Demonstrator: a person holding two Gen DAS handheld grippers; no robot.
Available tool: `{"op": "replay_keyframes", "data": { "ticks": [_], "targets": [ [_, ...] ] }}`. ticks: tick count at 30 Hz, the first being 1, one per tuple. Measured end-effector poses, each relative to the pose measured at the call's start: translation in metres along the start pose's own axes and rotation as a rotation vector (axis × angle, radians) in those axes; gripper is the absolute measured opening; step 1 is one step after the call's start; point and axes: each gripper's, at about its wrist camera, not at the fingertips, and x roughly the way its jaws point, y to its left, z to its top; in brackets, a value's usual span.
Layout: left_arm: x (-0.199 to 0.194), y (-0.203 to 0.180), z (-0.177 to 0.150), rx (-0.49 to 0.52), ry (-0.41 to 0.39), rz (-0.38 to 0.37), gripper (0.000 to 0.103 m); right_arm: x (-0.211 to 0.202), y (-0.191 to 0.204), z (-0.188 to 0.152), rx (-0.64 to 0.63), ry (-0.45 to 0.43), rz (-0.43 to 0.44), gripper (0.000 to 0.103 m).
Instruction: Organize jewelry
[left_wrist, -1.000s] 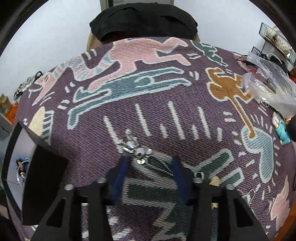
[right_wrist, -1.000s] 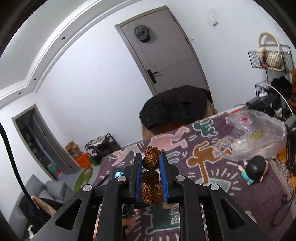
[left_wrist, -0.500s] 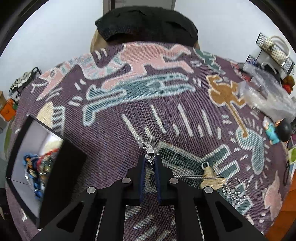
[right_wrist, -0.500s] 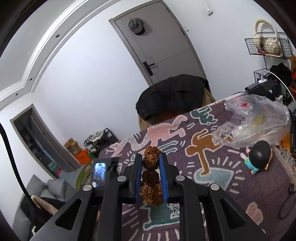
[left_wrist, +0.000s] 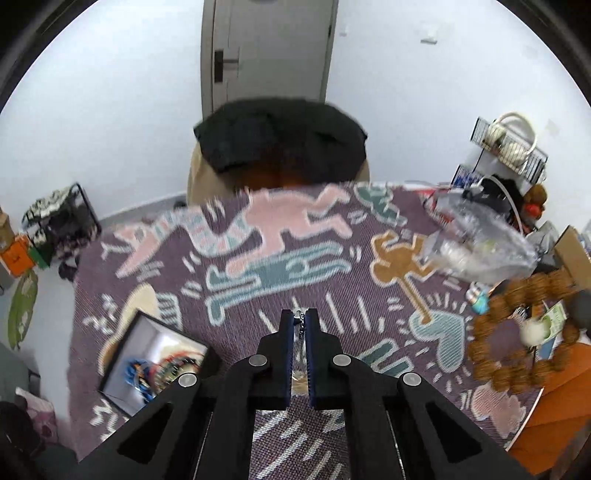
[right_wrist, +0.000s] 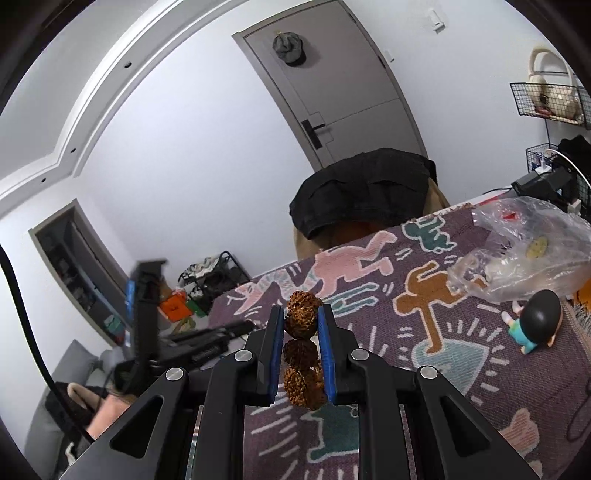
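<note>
Left gripper (left_wrist: 300, 319) pinches thin chain (left_wrist: 301, 325); right gripper (right_wrist: 301, 325) clamps bead bracelet (right_wrist: 301, 343). Chain could slip, snag cloth (left_wrist: 332, 258) short of left-edge box (left_wrist: 147, 365).

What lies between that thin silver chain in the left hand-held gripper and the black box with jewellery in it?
Nothing visible: only bare patterned purple cloth separates the thin silver chain, pinched in the left hand-held gripper, from the open black box lower left.
</note>
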Motion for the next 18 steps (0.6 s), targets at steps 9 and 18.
{"op": "replay_keyframes", "data": {
  "ticks": [9, 18],
  "targets": [
    [-0.06, -0.002, 0.021, 0.037, -0.108, 0.024, 0.005, 0.004, 0.025, 0.007, -0.031, 0.005, 0.033, 0.019],
    [-0.116, 0.015, 0.041, 0.034, -0.197, 0.065, 0.005, 0.009, 0.052, 0.016, -0.063, 0.008, 0.065, 0.019]
  ]
}}
